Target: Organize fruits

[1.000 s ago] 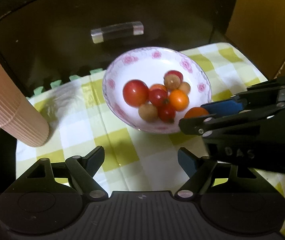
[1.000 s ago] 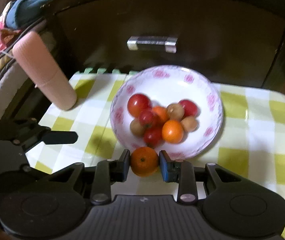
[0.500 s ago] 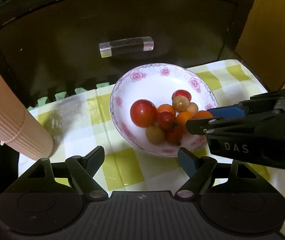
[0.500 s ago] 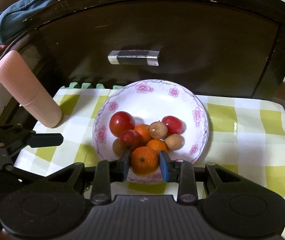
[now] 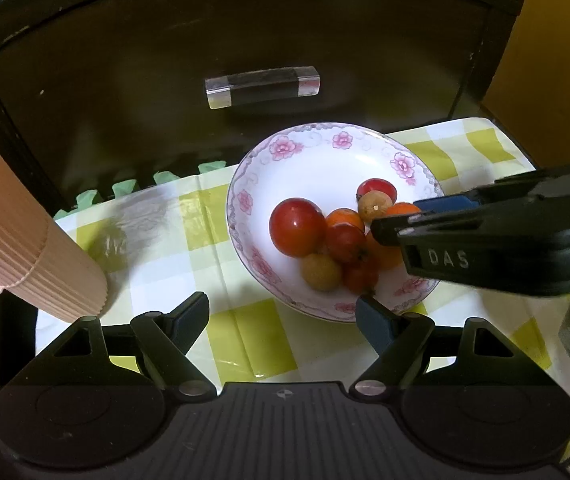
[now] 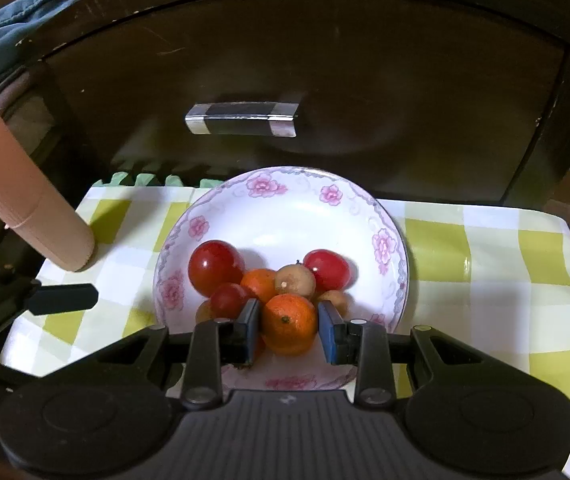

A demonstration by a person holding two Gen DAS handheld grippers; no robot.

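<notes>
A white bowl with pink flowers [image 6: 281, 208] [image 5: 325, 152] sits on a green-checked cloth and holds several red tomatoes, small oranges and brown longans. My right gripper [image 6: 289, 330] is shut on a small orange [image 6: 289, 324] and holds it over the near part of the bowl, just above the other fruit. In the left wrist view the right gripper [image 5: 401, 224] reaches in from the right over the bowl. My left gripper [image 5: 283, 318] is open and empty, above the cloth at the bowl's near rim. A big red tomato [image 5: 297, 232] lies at the pile's left.
A dark wooden drawer front [image 6: 325, 80] with a clear-ended handle [image 6: 241, 119] stands right behind the bowl. A stack of pink paper cups [image 5: 17, 240] [image 6: 25, 200] leans in at the left. The cloth [image 6: 485, 264] runs to the right of the bowl.
My right gripper has carried the orange forward from the bowl's near rim to over the fruit inside. Both views have drawn back and higher. The left gripper stays open.
</notes>
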